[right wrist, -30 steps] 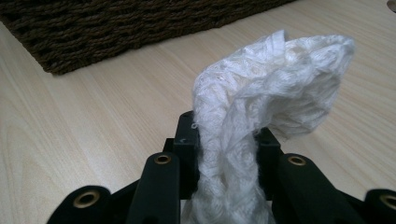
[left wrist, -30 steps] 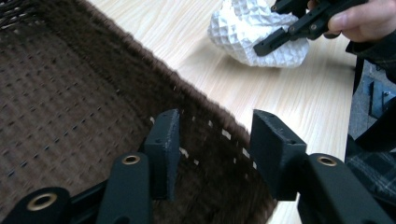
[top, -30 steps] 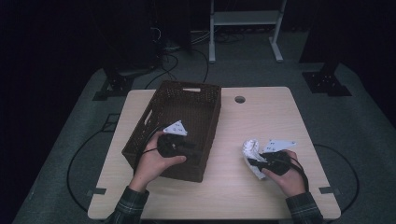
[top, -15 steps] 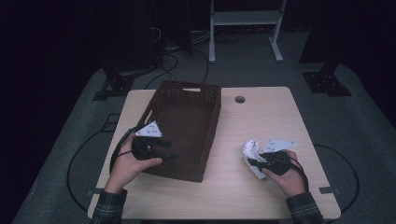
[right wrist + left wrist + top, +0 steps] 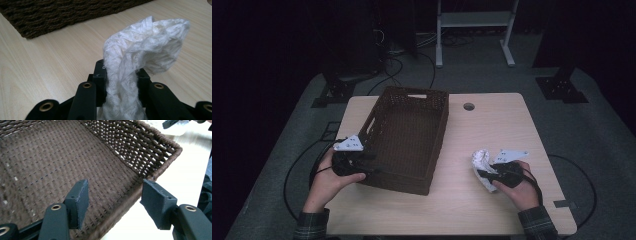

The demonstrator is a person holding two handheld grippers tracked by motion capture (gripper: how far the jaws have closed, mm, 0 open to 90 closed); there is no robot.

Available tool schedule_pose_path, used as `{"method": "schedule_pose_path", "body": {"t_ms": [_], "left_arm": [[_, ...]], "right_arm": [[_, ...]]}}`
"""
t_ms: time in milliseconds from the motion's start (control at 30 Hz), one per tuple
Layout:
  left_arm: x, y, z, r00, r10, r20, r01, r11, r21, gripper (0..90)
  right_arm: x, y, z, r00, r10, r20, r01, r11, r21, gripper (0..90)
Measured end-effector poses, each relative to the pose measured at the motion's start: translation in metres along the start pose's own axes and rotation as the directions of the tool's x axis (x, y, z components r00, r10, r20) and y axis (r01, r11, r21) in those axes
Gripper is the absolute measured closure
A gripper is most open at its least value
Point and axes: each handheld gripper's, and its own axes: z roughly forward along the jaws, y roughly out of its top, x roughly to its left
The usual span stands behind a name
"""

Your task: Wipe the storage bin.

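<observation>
In the lower right of the high view, the right hand-held gripper [image 5: 488, 172] is resting on the pale wooden desk [image 5: 492, 120], its jaws clamping a crumpled white mesh cloth [image 5: 481, 165]; the cloth is bulging above the pads in the right gripper view. At lower left, the left hand-held gripper [image 5: 369, 162] is sitting at the near left corner of the dark brown woven rectangular basket [image 5: 412, 137]. Its jaws have just been opening and are straddling, perhaps without touching, the basket rim.
</observation>
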Motion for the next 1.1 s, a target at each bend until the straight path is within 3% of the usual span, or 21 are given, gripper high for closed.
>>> {"method": "schedule_pose_path", "body": {"t_ms": [167, 400, 667, 900, 1100], "left_arm": [[0.008, -0.009, -0.004, 1.0000, 0.008, 0.004, -0.008, 0.9998, 0.016, 41.0], [0.018, -0.018, -0.009, 0.9999, 0.000, 0.012, 0.000, 1.0000, 0.002, 43.2], [0.027, -0.029, -0.013, 0.9999, 0.007, -0.010, -0.006, 0.9998, 0.017, 44.5], [0.031, -0.035, -0.014, 0.9997, 0.007, 0.024, -0.008, 0.9992, 0.038, 46.2], [0.032, -0.037, -0.012, 0.9990, 0.018, 0.040, -0.019, 0.9994, 0.028, 49.8]], "right_arm": [[0.000, 0.000, 0.000, 1.0000, 0.006, 0.001, -0.006, 1.000, 0.005, 69.5], [0.000, 0.000, 0.000, 1.0000, 0.004, 0.001, -0.004, 1.000, 0.005, 69.4], [0.000, 0.000, 0.000, 1.0000, 0.005, 0.003, -0.005, 1.000, 0.007, 69.4], [-0.001, -0.001, 0.001, 1.0000, 0.002, 0.005, -0.002, 1.000, 0.003, 69.3], [-0.002, -0.001, 0.000, 1.0000, 0.003, 0.006, -0.003, 1.000, 0.003, 69.3]]}}
